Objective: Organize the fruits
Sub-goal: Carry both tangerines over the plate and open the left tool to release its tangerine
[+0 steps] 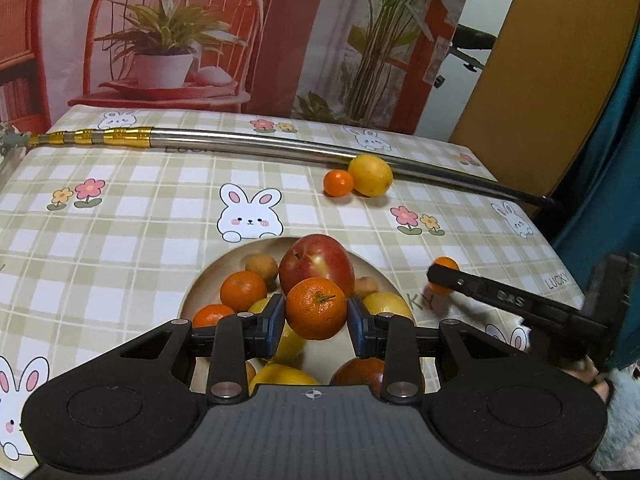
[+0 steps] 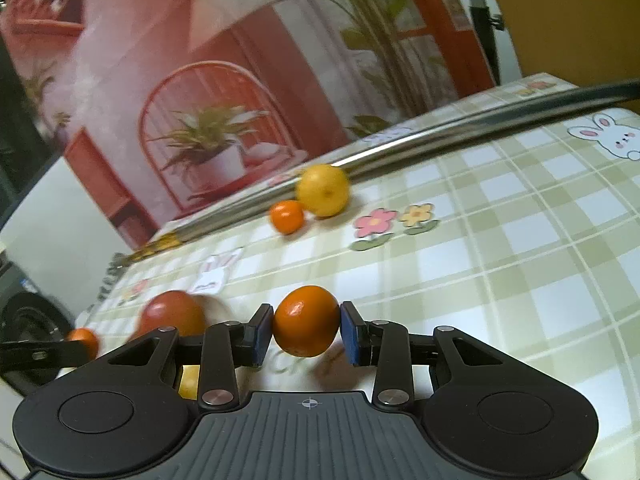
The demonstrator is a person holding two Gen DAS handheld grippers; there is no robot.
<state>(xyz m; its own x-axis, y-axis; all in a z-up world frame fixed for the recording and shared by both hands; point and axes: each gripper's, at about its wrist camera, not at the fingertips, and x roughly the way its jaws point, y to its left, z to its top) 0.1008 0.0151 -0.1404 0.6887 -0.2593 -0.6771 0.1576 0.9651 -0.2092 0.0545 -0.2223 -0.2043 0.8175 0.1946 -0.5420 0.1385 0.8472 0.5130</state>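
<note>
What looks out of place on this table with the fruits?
A long metal pole with a gold end lies across the far side of the tablecloth. It is no fruit. A lemon rests against it, a small orange beside.

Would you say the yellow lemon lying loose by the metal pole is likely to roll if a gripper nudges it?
Probably: the lemon is rounded and sits free on the flat tablecloth. The metal pole behind it should block backward rolling. A sideways push may also shift the small orange beside it.
</note>
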